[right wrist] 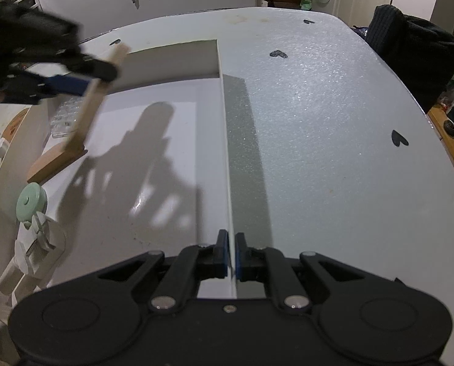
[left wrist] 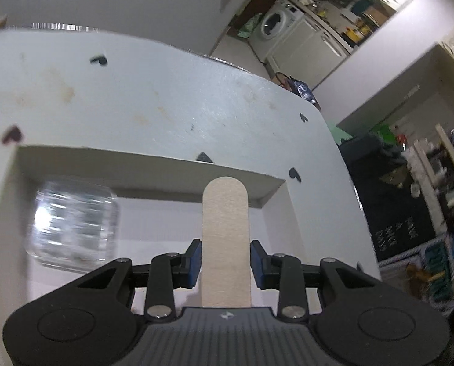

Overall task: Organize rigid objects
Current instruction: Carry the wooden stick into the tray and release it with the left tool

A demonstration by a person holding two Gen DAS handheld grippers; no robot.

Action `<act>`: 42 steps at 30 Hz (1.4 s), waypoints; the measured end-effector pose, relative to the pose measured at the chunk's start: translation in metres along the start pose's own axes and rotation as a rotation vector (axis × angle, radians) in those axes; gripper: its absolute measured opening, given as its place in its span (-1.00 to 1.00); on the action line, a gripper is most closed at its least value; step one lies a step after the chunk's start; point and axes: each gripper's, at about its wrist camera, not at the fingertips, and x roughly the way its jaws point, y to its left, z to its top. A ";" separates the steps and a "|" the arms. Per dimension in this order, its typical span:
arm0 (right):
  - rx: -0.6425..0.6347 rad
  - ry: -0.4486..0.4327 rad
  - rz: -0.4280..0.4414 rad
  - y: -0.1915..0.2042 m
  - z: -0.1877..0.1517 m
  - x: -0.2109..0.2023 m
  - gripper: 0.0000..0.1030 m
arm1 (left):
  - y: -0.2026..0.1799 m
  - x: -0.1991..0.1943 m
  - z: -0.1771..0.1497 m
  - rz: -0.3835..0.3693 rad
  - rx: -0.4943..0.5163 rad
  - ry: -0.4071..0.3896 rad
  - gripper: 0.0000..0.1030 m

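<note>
We've got the left hand-held gripper [left wrist: 226, 260] clamped on a wooden stick [left wrist: 226, 238], pads [left wrist: 194, 262] snug on both edges, w/ the stick tip pointing to 12 o'clock over the white box [left wrist: 153, 97]. From the right wrist view, that stick is the handle of a wooden tool whose flat block end [right wrist: 57, 160] sits at the box's 9 o'clock side, touching or just above the floor; can't tell which. Right hand-held gripper [right wrist: 231, 256] is pinched narrow on the box's thin right wall [right wrist: 227, 152], prob. steadying it. Already in the box: a clear ribbed plastic container [left wrist: 72, 225] at about 10 o'clock, behind the stick. Left of the box, at 8 o'clock, a mint-green & white gadget [right wrist: 31, 213] sits outside the box, so that's likely next. We'd call it roughly midway: one in, one going in, at least one to go.
</note>
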 end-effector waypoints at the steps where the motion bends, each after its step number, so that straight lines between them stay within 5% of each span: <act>1: -0.002 0.001 0.000 0.000 0.000 0.000 -0.88 | -0.002 0.006 0.001 -0.004 -0.017 0.002 -0.32; 17: -0.001 0.007 -0.003 0.001 0.002 0.002 -0.88 | -0.031 0.063 -0.002 0.029 -0.068 0.043 -0.32; 24: 0.000 0.006 -0.002 0.001 0.002 0.002 -0.88 | -0.030 0.056 -0.003 0.025 -0.062 0.029 0.35; 42: -0.015 -0.013 -0.001 0.004 -0.004 -0.001 -0.88 | -0.034 -0.005 -0.025 -0.012 -0.030 -0.031 0.88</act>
